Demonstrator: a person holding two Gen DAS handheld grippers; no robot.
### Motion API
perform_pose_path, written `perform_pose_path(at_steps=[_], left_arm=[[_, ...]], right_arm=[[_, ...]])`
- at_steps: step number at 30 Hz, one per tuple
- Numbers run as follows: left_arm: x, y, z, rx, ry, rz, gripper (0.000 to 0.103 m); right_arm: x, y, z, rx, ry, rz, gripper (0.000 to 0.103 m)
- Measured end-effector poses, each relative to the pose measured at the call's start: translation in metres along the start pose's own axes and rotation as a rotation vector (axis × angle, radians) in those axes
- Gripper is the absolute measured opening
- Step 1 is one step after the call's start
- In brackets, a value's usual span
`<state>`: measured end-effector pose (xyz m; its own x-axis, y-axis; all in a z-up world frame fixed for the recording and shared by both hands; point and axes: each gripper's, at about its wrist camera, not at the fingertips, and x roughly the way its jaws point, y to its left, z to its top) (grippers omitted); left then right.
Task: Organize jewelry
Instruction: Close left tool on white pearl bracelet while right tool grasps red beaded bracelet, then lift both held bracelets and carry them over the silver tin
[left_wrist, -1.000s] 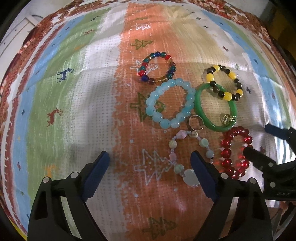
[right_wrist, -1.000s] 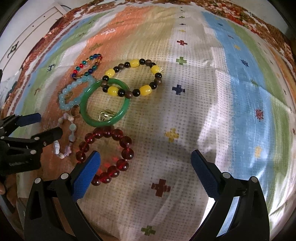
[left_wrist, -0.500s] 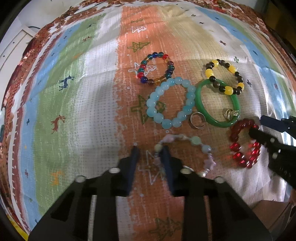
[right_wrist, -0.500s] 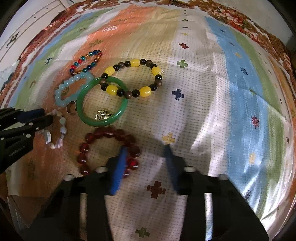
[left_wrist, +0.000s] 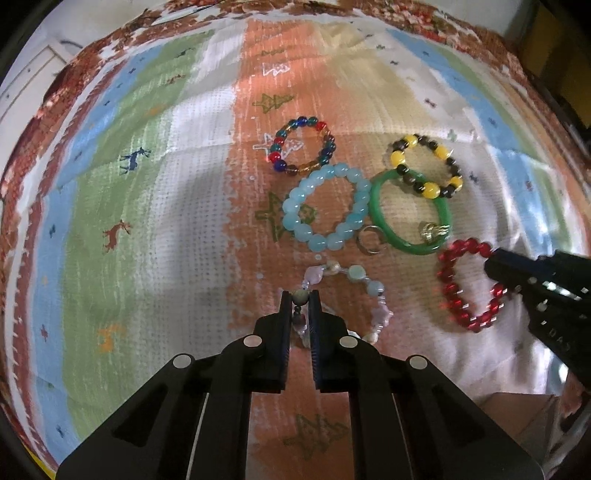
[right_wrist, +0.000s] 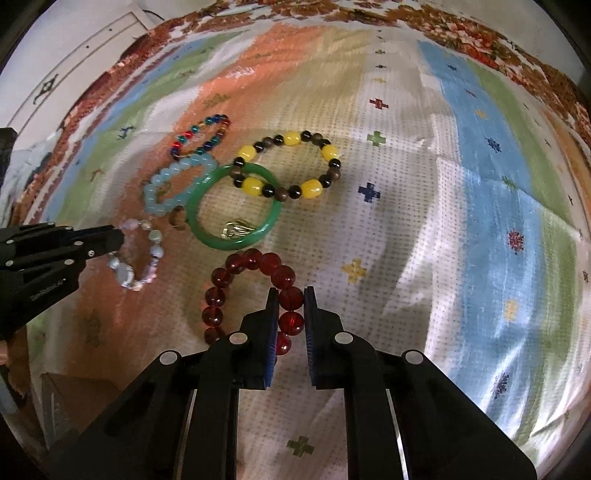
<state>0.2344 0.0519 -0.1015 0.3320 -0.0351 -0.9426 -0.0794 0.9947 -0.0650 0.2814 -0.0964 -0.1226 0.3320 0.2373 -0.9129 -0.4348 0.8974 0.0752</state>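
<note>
Now you have both grips made, the left gripper (left_wrist: 300, 299) with its jaws pinched on the pastel bracelet (left_wrist: 347, 295) and the right gripper (right_wrist: 291, 301) clamped on the red bracelet (right_wrist: 255, 291), both on the cloth-covered tabletop (right_wrist: 424, 221), so your next move likely calls for lifting each clear of the green bangle (right_wrist: 236, 206).

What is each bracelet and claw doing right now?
Left claw: shut on pastel bracelet.
Right claw: shut on red bracelet.
Green bangle: flat, yellow-and-black bracelet overlapping its rim.
Pale blue bracelet: lying loose.
Multicolour bracelet: lying loose.
</note>
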Motion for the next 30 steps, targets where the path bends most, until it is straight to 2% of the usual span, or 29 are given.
perform_pose_path(at_steps=[2, 8, 11, 17, 22, 30], left_arm=[[-0.005, 0.001, -0.002, -0.022, -0.009, -0.034, 0.009], [-0.019, -0.003, -0.008, -0.031, -0.062, -0.018, 0.009], [-0.029, -0.007, -0.009, -0.025, -0.115, -0.002, 0.008], [-0.051, -0.015, -0.008, -0.004, -0.225, 0.022, 0.008], [-0.07, -0.021, -0.013, 0.012, -0.315, 0.036, 0.008], [-0.09, -0.028, -0.022, 0.034, -0.403, 0.031, 0.008]], right_arm=[[-0.007, 0.001, -0.002, -0.004, -0.023, 0.005, 0.014], [-0.026, 0.009, -0.007, -0.032, -0.088, 0.012, 0.014], [-0.03, 0.013, -0.01, -0.045, -0.108, -0.016, 0.014], [-0.04, 0.018, -0.013, -0.052, -0.156, 0.0, 0.014], [-0.057, 0.023, -0.016, -0.057, -0.233, 0.011, 0.014], [-0.08, 0.022, -0.02, -0.049, -0.333, 0.024, 0.014]])
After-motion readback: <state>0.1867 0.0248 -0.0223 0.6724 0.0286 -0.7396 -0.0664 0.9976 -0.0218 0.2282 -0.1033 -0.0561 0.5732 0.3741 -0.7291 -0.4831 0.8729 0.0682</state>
